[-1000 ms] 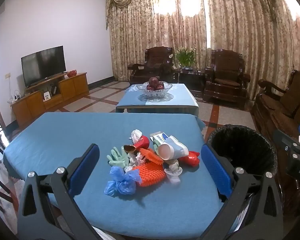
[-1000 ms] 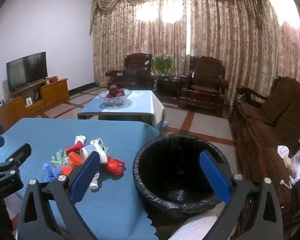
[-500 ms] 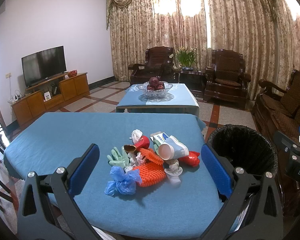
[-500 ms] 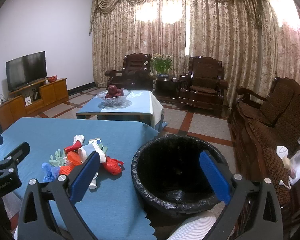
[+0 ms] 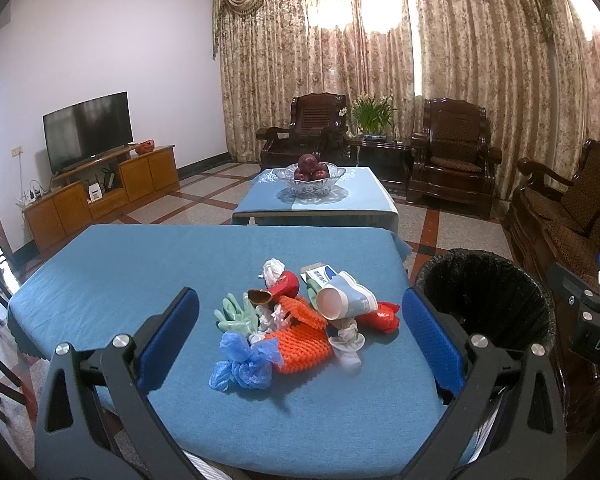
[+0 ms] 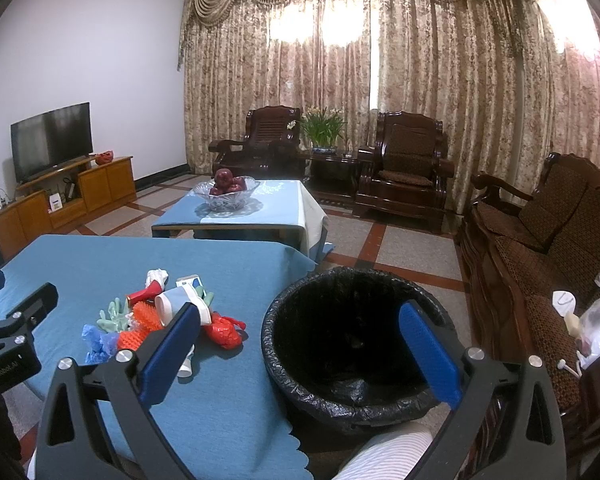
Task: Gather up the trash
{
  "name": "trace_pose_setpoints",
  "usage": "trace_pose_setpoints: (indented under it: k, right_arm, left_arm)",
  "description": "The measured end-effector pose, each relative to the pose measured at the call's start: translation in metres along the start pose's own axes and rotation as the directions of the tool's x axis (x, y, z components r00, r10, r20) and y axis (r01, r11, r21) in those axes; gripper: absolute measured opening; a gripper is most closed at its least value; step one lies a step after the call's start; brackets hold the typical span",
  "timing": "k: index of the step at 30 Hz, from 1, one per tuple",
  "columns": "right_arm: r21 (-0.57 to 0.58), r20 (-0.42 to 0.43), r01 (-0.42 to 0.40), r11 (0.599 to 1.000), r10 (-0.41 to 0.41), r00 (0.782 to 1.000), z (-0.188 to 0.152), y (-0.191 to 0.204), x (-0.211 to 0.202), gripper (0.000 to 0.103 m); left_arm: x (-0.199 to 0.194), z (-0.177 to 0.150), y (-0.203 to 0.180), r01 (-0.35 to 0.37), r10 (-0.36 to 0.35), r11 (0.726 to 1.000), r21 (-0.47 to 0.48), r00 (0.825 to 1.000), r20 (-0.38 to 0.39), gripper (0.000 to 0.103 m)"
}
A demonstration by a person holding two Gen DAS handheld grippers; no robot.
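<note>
Trash (image 5: 296, 324) lies heaped on the table (image 5: 112, 280), and in the left wrist view almost nothing has changed over the last second: the pile sits framed between the fingers just as it did. The left tool (image 5: 300, 336) is spread wide, holds nothing, and hangs short of the heap. That suggests collecting has not begun, and the first pick is still to come. The heap is mixed stuff: a crinkled blue plastic bag (image 5: 244, 364), an orange foam net (image 5: 300, 340) with a knobbly mesh, a limp pale green glove (image 5: 236, 314), a paper cup (image 5: 346, 300) on its side, a red scrap (image 5: 382, 316), crumpled white tissue (image 5: 274, 268) and a small printed box (image 5: 318, 273). The table's blue cloth is matte and flat. The bin (image 5: 484, 292) stands just beside the table's right edge, lined with a glossy black bag.

From the right wrist view, the frame has slid a little rightward, so the trash (image 6: 160, 316) now sits left of the left finger and the bin (image 6: 352, 344) fills the gap. The right tool (image 6: 300, 344) is also spread and empty, held over the bin's near rim. The liner is wrinkled, and the round bin looks empty, though its floor is dark. A striped sleeve (image 6: 384, 452) shows at the bottom.
</note>
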State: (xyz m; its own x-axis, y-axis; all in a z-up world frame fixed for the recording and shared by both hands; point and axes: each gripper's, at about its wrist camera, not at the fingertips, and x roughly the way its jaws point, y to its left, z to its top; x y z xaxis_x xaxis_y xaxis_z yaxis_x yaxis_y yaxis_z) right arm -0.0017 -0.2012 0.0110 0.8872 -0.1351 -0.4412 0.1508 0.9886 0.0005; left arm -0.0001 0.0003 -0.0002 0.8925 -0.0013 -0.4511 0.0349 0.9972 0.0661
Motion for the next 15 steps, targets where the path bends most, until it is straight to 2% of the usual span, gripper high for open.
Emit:
trace_pose_setpoints:
  k: [15]
  right_arm:
    - [0.001, -0.003, 0.000, 1.000, 0.000, 1.000, 0.0008, 0.0020, 0.0011, 0.097]
  left_arm:
    - [-0.0002, 0.0002, -0.0002, -0.001, 0.001, 1.000, 0.000, 1.000, 0.001, 0.098]
